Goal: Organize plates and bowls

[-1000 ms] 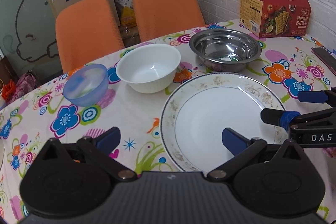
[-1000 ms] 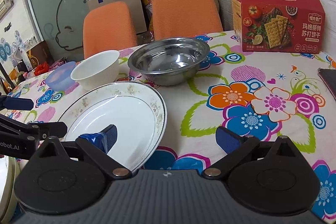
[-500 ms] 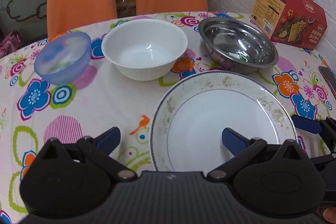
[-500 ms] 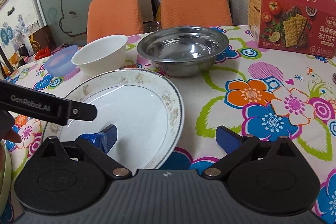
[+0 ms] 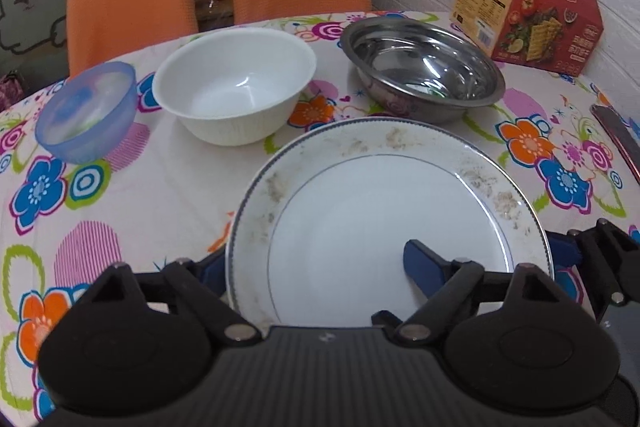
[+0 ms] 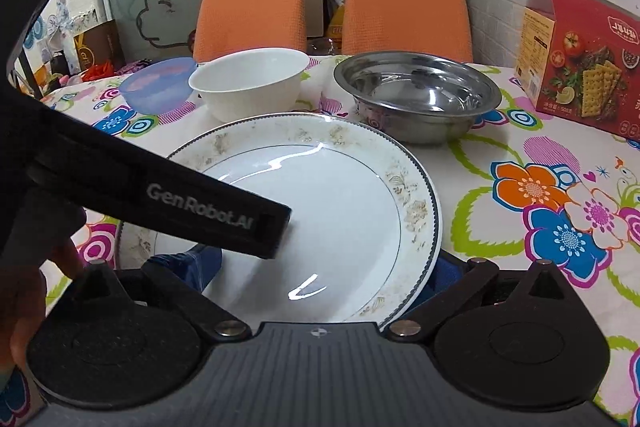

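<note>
Both hand-held grippers closed in on the plate (image 5: 384, 227): left hand-held gripper (image 5: 316, 267) and right hand-held gripper (image 6: 320, 269) stood wide, straddling its rim; bowls behind it unstacked.

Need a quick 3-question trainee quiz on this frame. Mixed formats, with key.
1. True or false: the white bowl stands between the blue bowl and the steel bowl.
2. Which item's rim do the left gripper and the right gripper both straddle? A) the plate B) a cup C) a pan lid
3. Fill in: the table holds ___ bowls.
Key: 1 true; 2 A; 3 three.
</note>
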A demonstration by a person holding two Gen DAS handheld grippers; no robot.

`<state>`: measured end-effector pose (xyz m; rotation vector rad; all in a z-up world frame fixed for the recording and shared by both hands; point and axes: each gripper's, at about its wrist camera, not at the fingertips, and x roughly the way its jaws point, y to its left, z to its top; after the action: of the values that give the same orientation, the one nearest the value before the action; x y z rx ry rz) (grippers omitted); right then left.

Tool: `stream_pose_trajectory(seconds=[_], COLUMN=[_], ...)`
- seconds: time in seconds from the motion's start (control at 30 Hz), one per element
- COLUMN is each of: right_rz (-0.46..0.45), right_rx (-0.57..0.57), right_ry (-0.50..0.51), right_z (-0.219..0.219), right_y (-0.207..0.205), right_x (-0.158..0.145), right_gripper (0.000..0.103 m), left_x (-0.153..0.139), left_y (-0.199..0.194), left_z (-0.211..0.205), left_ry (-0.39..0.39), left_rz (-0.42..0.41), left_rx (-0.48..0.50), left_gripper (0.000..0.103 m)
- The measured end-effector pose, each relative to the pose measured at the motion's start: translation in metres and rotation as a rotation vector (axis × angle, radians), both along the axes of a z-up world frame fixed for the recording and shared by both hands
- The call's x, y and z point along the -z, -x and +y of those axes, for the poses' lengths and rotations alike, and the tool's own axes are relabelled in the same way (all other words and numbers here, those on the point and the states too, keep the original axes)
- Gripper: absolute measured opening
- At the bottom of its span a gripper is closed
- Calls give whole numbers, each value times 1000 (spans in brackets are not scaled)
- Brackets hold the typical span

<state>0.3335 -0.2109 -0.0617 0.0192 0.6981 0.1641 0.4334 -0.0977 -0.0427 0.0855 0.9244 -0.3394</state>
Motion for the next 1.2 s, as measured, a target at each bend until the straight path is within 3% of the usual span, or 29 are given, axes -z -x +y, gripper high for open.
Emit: stream_pose_trajectory(seconds=[0.2, 0.6, 0.9, 1.2], right_rz=[-9, -69, -86, -31], right_rx=[32, 38, -80, -247], right_ry=[-32, -17, -36, -35], right_z=[-1, 22, 97, 182], right_y=[7, 49, 107, 142], right_x=[-4, -36, -56, -46], right_gripper=[91, 91, 91, 91], left_x=[-7, -44, -66, -45], left_y=[11, 54, 131, 195], left_z=[-4, 24, 111, 210], left_ry=[-20, 27, 31, 17], left_rz=[-39, -95, -146, -122], left_rx=[20, -3, -149, -327], left_gripper=[86, 86, 86, 85])
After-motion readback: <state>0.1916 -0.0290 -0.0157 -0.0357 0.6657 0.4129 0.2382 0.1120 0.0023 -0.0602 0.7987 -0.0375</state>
